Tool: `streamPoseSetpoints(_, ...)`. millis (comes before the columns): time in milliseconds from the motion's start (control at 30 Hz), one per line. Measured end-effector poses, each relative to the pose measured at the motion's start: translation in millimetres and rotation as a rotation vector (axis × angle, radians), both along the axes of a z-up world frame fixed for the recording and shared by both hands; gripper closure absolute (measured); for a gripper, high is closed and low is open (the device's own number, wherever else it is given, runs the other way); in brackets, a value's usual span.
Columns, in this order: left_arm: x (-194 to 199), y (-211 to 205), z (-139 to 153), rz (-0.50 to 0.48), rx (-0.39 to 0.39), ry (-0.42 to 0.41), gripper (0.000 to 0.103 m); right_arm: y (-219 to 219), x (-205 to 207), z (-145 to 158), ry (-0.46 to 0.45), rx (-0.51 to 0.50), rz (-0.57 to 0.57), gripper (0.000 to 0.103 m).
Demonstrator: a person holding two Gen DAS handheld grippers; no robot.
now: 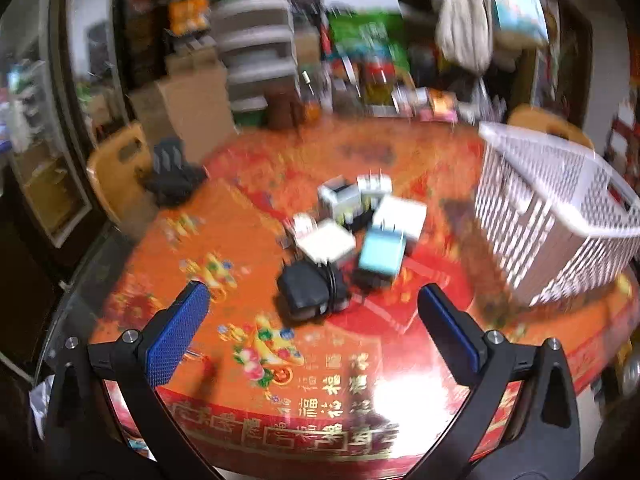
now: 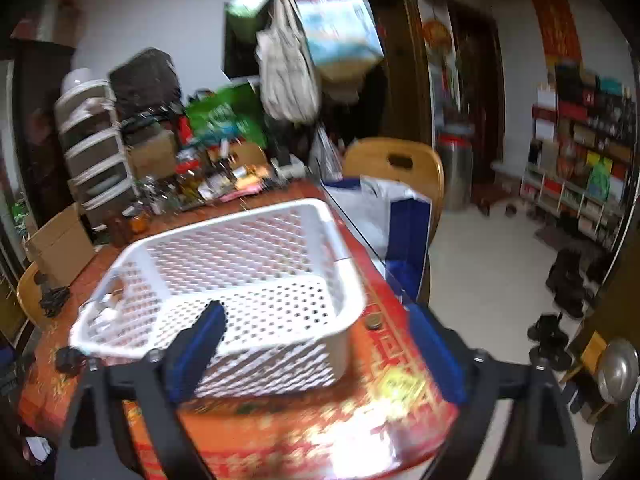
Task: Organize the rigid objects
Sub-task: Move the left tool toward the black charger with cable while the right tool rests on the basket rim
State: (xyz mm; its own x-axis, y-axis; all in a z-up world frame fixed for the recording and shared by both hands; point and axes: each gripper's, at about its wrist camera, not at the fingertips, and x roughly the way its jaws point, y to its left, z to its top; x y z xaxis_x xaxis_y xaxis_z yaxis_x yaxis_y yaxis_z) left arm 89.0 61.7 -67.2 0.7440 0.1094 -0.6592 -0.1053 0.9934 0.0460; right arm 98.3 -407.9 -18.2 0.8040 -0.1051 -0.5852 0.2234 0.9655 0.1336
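Note:
A heap of small rigid objects lies mid-table in the left wrist view: a black adapter [image 1: 308, 290], a pale blue block [image 1: 382, 254], a white square block [image 1: 326, 240] and other white chargers [image 1: 346, 194]. My left gripper [image 1: 312, 296] stands open, its blue pads apart, just short of the black adapter. A white perforated basket [image 1: 560, 216] stands to the right of the heap. In the right wrist view the basket [image 2: 256, 276] is directly ahead; my right gripper [image 2: 316, 320] is open over its near wall, nothing between the pads. The picture is blurred.
The red patterned tablecloth [image 1: 320, 380] covers a round table. Wooden chairs [image 2: 396, 164] stand at the far side and at the left [image 1: 116, 168]. Clutter of bottles and boxes [image 2: 208, 184] lines the back edge. A blue-white bag [image 2: 404, 220] sits beside the table.

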Motion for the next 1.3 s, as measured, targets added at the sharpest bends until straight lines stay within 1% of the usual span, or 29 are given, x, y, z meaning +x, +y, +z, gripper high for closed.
streamPoseSetpoints(33, 6.3, 5.1, -7.2, -0.012, -0.019, 0.029, 0.0, -8.2, 10.5, -4.3, 0.017, 0.007, 0.006, 0.024)
streamPoseSetpoints(67, 11.2, 10.8, -14.4, -0.01, -0.037, 0.048, 0.0, -15.4, 25.1, -11.8, 0.045, 0.023, 0.016, 0.036)
streamPoseSetpoints(100, 14.9, 17.1, -20.9, 0.007, -0.045, 0.059, 0.0, -20.9, 34.8, -17.0, 0.065, 0.037, 0.021, 0.052)
streamPoseSetpoints(133, 19.4, 23.7, -25.9, 0.029, -0.047, 0.07, 0.0, -24.1, 43.6, -22.0, 0.083, 0.049, 0.028, 0.059)
streamPoseSetpoints(167, 22.3, 27.6, -29.0, 0.041, -0.047, 0.077, 0.0, -25.0, 51.1, -27.4, 0.104, 0.056, 0.037, 0.073)
streamPoseSetpoints(200, 25.9, 32.5, -33.0, 0.053, -0.047, 0.084, 0.0, -27.1, 59.8, -34.6, 0.126, 0.073, 0.053, 0.081)
streamPoseSetpoints(267, 31.1, 38.8, -41.0, 0.067, -0.046, 0.096, 0.0, -24.2, 67.8, -42.8, 0.143, 0.085, 0.067, 0.083)
streamPoseSetpoints(333, 37.1, 40.4, -48.0, 0.059, -0.039, 0.116, 0.0, -21.3, 71.2, -43.6, 0.148, 0.085, 0.074, 0.083)
streamPoseSetpoints(600, 62.2, 27.1, -67.4, 0.034, 0.001, 0.18, 0.0, -15.0, 84.9, -48.0, 0.186, 0.059, 0.072, 0.083)
streamPoseSetpoints(700, 68.3, 26.4, -70.0, 0.026, -0.011, 0.185, 0.0, -12.3, 87.0, -48.7, 0.191, 0.044, 0.059, 0.084)
streamPoseSetpoints(900, 80.6, 19.1, -76.8, 0.01, 0.009, 0.207, 0.0, -12.3, 88.9, -50.4, 0.193, 0.038, 0.044, 0.084)
streamPoseSetpoints(1300, 96.1, 4.1, -80.6, 0.016, 0.092, 0.225, 0.0, -11.2, 89.0, -49.6, 0.194, 0.024, 0.047, 0.084)
